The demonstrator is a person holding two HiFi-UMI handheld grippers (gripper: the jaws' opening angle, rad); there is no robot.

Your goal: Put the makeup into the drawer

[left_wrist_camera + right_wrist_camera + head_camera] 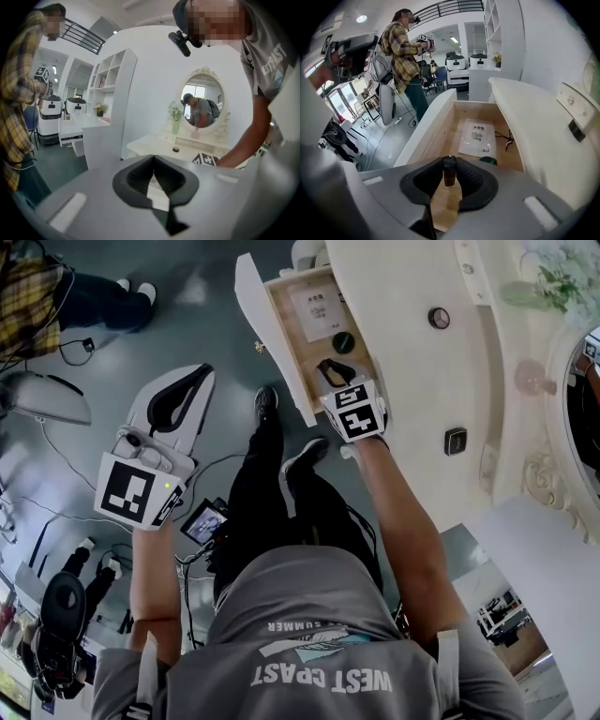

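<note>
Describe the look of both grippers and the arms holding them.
Both the left gripper and right gripper have pale grey shells tapering to jaws lined with black ribbed pads. Each carries a cube with black-and-white square markers; a small green light glows beside the left one. The person wears a grey short-sleeved T-shirt with white print; forearms are bare.

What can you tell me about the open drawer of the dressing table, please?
The drawer is pulled out of the white dressing table. It has a white front and a pale wooden inside. On its floor lie a printed white packet, a dark green round thing and a thin black item. The right gripper holds a small dark tube over it.
</note>
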